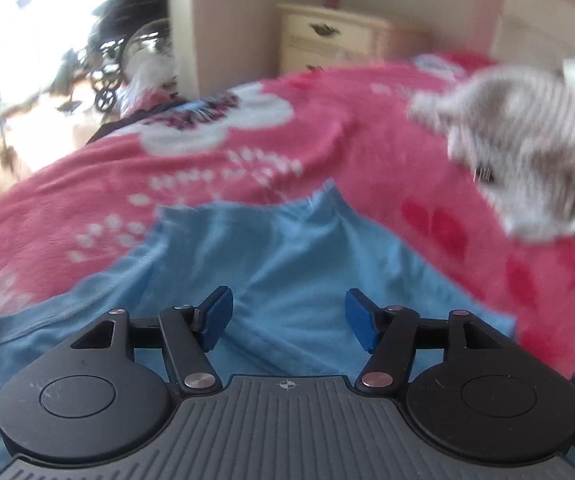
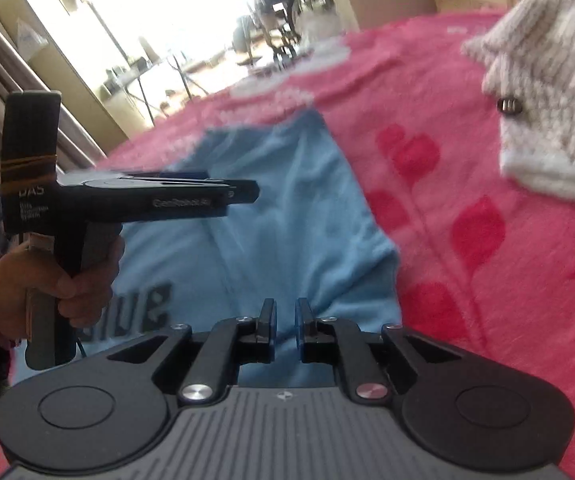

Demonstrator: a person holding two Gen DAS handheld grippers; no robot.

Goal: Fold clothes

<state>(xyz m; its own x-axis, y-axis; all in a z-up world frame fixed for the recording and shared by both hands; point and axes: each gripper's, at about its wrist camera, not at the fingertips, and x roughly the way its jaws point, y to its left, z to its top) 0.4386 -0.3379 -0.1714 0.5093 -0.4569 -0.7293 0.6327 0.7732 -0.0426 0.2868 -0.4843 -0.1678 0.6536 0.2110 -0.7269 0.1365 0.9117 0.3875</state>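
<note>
Black linkages of my left gripper (image 1: 287, 318) filled the foreground, its blue pads spread wide with nothing between them. Just beyond lay the blue T-shirt (image 1: 287, 248), flat but rumpled on the pink floral blanket (image 1: 327, 136). My right gripper (image 2: 285, 330) hung over the shirt, jaws nearly together, a narrow gap showing, gripping nothing. A grey knitted garment (image 2: 547, 104) waited well apart. I judged each gripper should pinch one hem corner, then lift evenly.

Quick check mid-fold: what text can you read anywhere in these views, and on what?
"GenRobot.AI": side of the left gripper, right wrist view.
"DAS": its upright handle block; smaller lines beneath too blurred.
Dark letters on the blue garment: partly hidden, unreadable.
Left wrist view: none.
</note>
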